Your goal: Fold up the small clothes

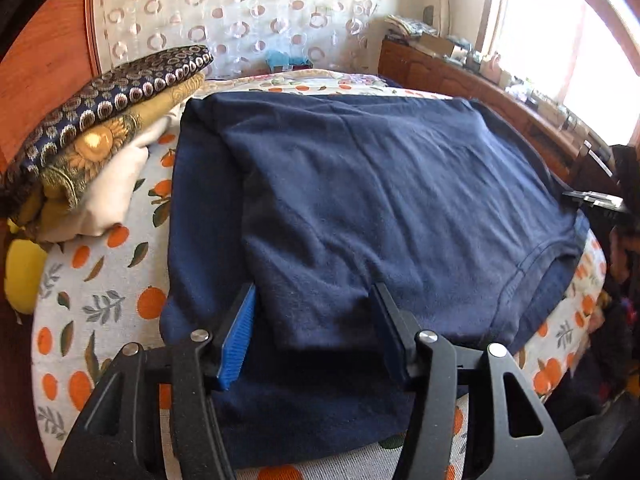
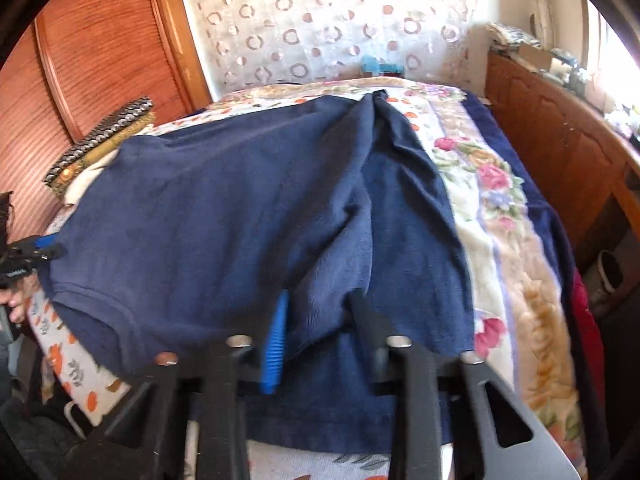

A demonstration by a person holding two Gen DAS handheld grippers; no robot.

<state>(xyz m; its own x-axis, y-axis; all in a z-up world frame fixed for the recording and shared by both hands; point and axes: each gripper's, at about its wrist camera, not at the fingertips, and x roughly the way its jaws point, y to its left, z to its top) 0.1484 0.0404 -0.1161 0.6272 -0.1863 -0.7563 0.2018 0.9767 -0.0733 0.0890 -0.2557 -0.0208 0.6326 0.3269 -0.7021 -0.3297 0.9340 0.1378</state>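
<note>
Two grippers (image 1: 312, 320) (image 2: 316, 316), one navy garment (image 1: 380, 184)

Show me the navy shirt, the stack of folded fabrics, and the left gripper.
navy shirt (image 1: 380, 184), left wrist view, middle of the body.
stack of folded fabrics (image 1: 100, 120), left wrist view, top patterned cloth.
left gripper (image 1: 314, 340), left wrist view, between its fingertips.

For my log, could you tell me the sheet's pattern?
Oranges and leaves on white sheet, clearest in left wrist view.
</note>
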